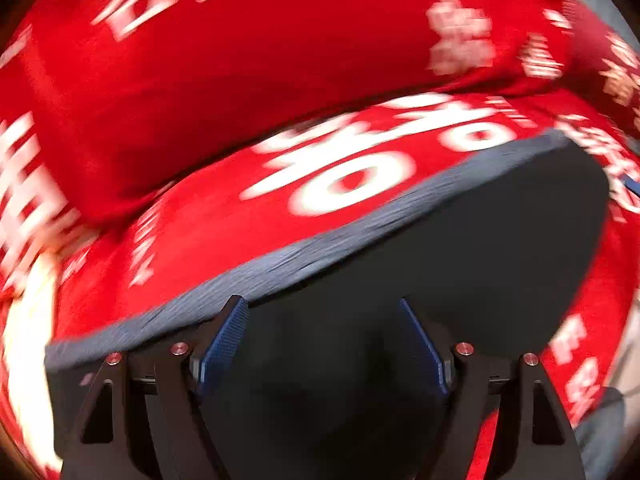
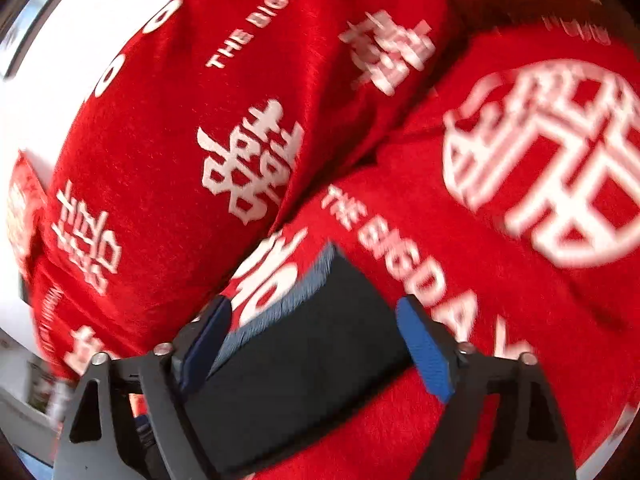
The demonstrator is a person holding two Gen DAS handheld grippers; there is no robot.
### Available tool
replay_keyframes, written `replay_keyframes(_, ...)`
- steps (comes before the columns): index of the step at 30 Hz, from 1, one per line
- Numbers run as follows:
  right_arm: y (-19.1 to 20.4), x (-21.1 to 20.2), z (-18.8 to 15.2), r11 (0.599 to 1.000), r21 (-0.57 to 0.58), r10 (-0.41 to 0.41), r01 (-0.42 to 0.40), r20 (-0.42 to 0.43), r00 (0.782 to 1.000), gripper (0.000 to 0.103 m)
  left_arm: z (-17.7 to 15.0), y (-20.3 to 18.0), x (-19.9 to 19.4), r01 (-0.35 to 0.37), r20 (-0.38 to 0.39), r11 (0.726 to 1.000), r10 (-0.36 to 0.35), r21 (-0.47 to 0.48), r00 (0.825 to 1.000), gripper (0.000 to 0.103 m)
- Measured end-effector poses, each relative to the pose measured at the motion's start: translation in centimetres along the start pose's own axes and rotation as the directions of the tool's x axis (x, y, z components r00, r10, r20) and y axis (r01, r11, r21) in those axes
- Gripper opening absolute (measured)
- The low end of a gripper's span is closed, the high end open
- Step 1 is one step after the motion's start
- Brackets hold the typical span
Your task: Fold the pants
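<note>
1 pair of dark pants [image 1: 460, 256], folded, on 2 red printed cushions [image 1: 224, 80]. Left tongs [image 1: 322, 344] and right tongs [image 2: 316, 344] both released, straddling the pants.

Dark pants [image 1: 460, 248] on red cloth [image 1: 200, 72]

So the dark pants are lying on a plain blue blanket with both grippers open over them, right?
Not quite. The cloth under the dark pants is a red blanket printed with white lettering, not plain blue; both wrist views show it. The rest holds: the left gripper and the right gripper both stand open over the pants.
</note>
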State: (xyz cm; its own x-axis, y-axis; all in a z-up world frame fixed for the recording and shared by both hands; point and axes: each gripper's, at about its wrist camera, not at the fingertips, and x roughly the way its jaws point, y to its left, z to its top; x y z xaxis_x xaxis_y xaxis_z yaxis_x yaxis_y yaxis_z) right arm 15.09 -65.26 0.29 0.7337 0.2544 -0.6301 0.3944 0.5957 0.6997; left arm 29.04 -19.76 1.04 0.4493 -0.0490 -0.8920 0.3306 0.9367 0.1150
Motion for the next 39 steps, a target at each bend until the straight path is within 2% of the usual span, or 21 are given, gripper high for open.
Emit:
replay_keyframes(1,-0.4,0.2,-0.5,1.0,0.014,-0.003,0.004,-0.052,0.999,0.066,-0.8,1.4,0.0,-0.027,-0.014,0.999,0.026,-0.044,1.0,0.078)
replay_keyframes(4,-1.5,1.5,-1.9,0.999,0.025,-0.018,0.021,-0.105,0.994,0.051,-2.8,4.1,0.0,-0.083,-0.058,0.989,0.077,-0.124,0.995,0.078)
replay_keyframes(7,-2.5,2.6,-3.1,0.996,0.093,0.02,-0.008,-0.138,0.99,0.049,-4.9,6.3,-0.2,-0.128,-0.08,0.976,0.116,-0.178,0.99,0.078)
replay_keyframes(10,-2.8,3.6,-3.8,0.995,0.1,0.016,0.0,-0.157,0.987,0.046,-7.1,7.7,1.1,-0.11,-0.14,0.967,0.078,-0.231,0.987,0.079)
replay_keyframes(11,-2.8,3.6,-3.7,0.995,0.103,0.016,-0.001,-0.151,0.988,0.042,-7.6,7.9,1.0,-0.103,-0.124,0.962,0.074,-0.251,0.99,0.084)
replay_keyframes(12,-2.9,3.6,-3.6,0.994,0.105,0.014,0.001,-0.149,0.989,0.021,-8.0,8.1,0.8,-0.109,-0.109,0.959,0.083,-0.262,0.991,0.087)
replay_keyframes(13,-2.8,3.5,-3.5,0.994,0.112,0.02,-0.004,-0.15,0.989,0.013,-8.1,8.0,0.7,-0.109,-0.116,0.961,0.081,-0.255,0.99,0.087)
replay_keyframes(16,-2.5,1.9,-3.5,0.996,0.079,0.052,-0.042,-0.132,0.99,0.009,-8.5,7.7,0.4,-0.097,-0.111,0.969,0.073,-0.226,0.991,0.087)
replay_keyframes(18,-3.0,1.4,-3.8,0.998,0.052,-0.01,0.018,-0.147,0.989,0.007,-9.1,7.6,0.4,-0.085,-0.093,0.972,0.066,-0.22,0.993,0.089)
replay_keyframes(19,-3.6,1.6,-4.0,0.995,0.03,-0.092,0.098,-0.155,0.984,0.007,-9.2,7.7,0.5,-0.093,-0.093,0.97,0.073,-0.223,0.993,0.092)
replay_keyframes(20,-4.3,1.5,-4.1,0.988,0.027,-0.149,0.155,-0.156,0.976,0.0,-9.1,8.0,0.5,-0.092,-0.101,0.969,0.07,-0.228,0.992,0.093)
replay_keyframes(21,-5.2,1.0,-4.2,0.989,0.074,-0.117,0.128,-0.136,0.984,0.0,-8.8,8.1,0.4,-0.09,-0.113,0.969,0.065,-0.231,0.991,0.093)
replay_keyframes(23,-5.7,-0.8,-4.7,0.981,0.139,-0.127,0.139,-0.086,0.988,0.008,-7.9,8.3,-0.2,-0.069,-0.122,0.968,0.041,-0.24,0.992,0.093)
replay_keyframes(25,-3.8,-1.5,-4.8,0.992,0.058,-0.106,0.11,-0.067,0.992,0.008,-6.6,8.2,-1.0,-0.041,-0.091,0.972,0.021,-0.233,0.996,0.093)
replay_keyframes(27,-0.6,-0.7,-4.8,0.996,-0.062,-0.07,0.065,-0.09,0.993,0.01,-4.3,7.4,-1.3,-0.02,-0.044,0.979,0.011,-0.201,0.999,0.093)
replay_keyframes(29,3.3,1.6,-4.9,0.983,-0.182,-0.042,0.018,-0.13,0.991,0.029,-2.2,6.3,-0.8,-0.013,-0.02,0.983,0.01,-0.182,1.0,0.093)
replay_keyframes(30,5.2,2.7,-5.2,0.974,-0.228,-0.031,-0.003,-0.146,0.989,0.042,-1.0,5.6,-0.3,-0.013,-0.015,0.985,0.01,-0.171,1.0,0.093)
replay_keyframes(33,10.9,7.9,-6.4,0.942,-0.33,-0.013,-0.061,-0.217,0.976,0.042,1.4,3.3,1.4,-0.034,0.024,0.988,0.037,-0.148,0.999,0.093)
replay_keyframes(36,14.7,12.8,-8.2,0.918,-0.377,0.011,-0.123,-0.287,0.958,0.04,2.6,2.5,3.1,-0.057,0.026,0.987,0.061,-0.149,0.998,0.093)
replay_keyframes(39,16.1,17.0,-9.7,0.9,-0.424,-0.054,-0.096,-0.329,0.943,0.04,3.0,3.2,5.6,-0.112,-0.019,0.982,0.111,-0.154,0.994,0.093)
